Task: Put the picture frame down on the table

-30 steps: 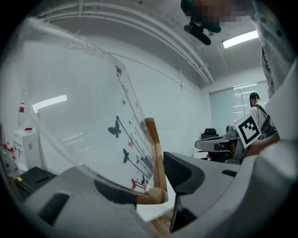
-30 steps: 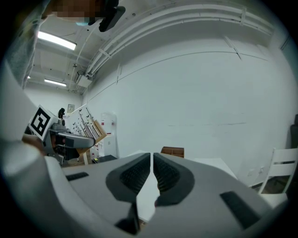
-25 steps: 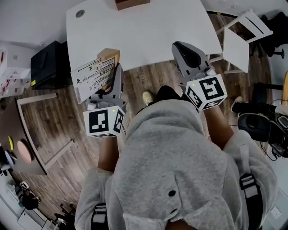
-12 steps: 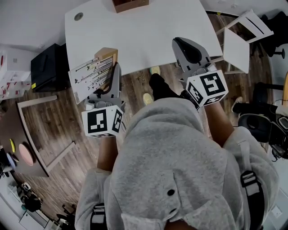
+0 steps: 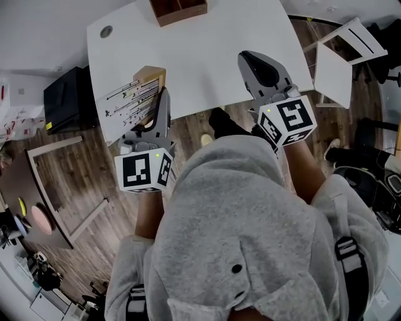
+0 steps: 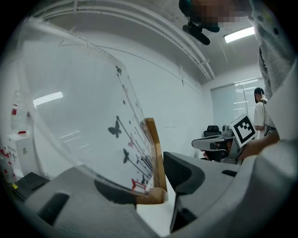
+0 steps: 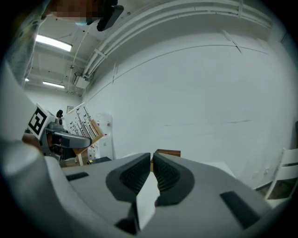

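Observation:
The picture frame [image 5: 128,103] is a white print of dark stems and butterflies with a light wooden edge [image 6: 156,158]. It stands tilted in my left gripper [image 5: 161,100], which is shut on its lower edge, over the front left border of the white table [image 5: 200,50]. In the left gripper view the glazed face [image 6: 93,125] fills the left side above the jaws of that gripper [image 6: 149,186]. My right gripper [image 5: 258,66] hovers over the table's front right part, shut with nothing in it, its pads [image 7: 139,172] pressed together. The right gripper view shows the frame [image 7: 84,122] far left.
A brown wooden box [image 5: 178,7] sits at the table's far edge. A white chair [image 5: 341,56] stands to the right, a black box [image 5: 62,94] to the left. A large flat wooden frame [image 5: 56,188] lies on the floor at left.
The person has stepped closer to the table, so both grippers now reach further over its front edge. The left gripper still holds the frame; the right stays shut.

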